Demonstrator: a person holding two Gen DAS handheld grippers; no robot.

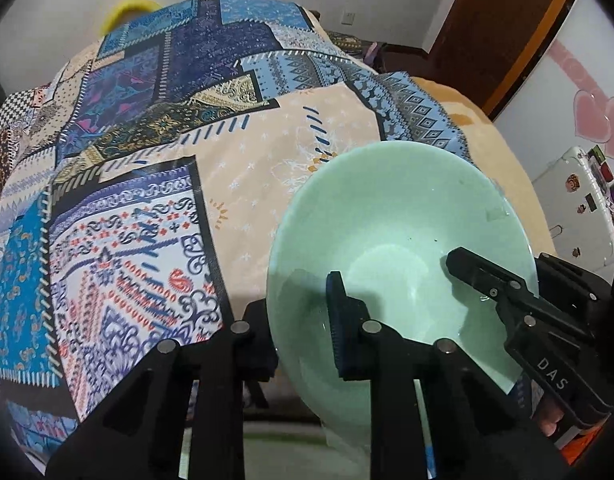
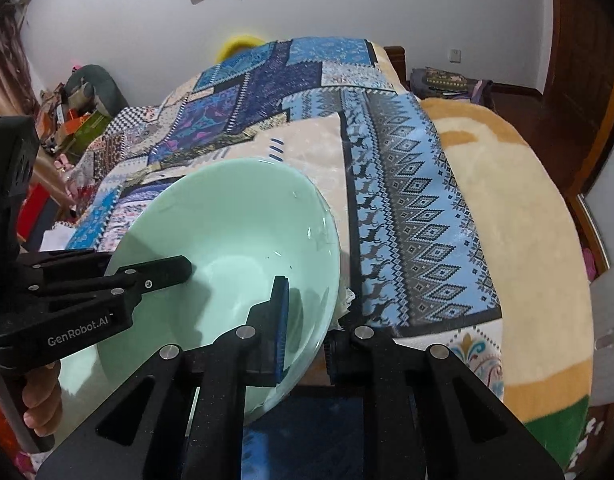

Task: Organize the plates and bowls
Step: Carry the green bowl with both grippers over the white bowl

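Observation:
A pale green bowl [image 1: 391, 216] is held tilted above the patterned cloth [image 1: 147, 160]. My left gripper [image 1: 303, 332] is shut on its left rim, one finger inside the bowl and one outside. My right gripper [image 1: 479, 280] reaches in from the right with a finger inside the bowl. In the right wrist view the green bowl [image 2: 235, 216] fills the lower left, my right gripper [image 2: 307, 340] is shut on its right rim, and my left gripper [image 2: 155, 276] grips the opposite rim.
The patterned cloth [image 2: 387, 184] covers a bed with a cream and orange blanket [image 2: 527, 240] to the right. A yellow ring-shaped object [image 2: 237, 44] lies at the far end. Clutter [image 2: 79, 108] stands at the left, a wooden door [image 1: 503, 28] at the right.

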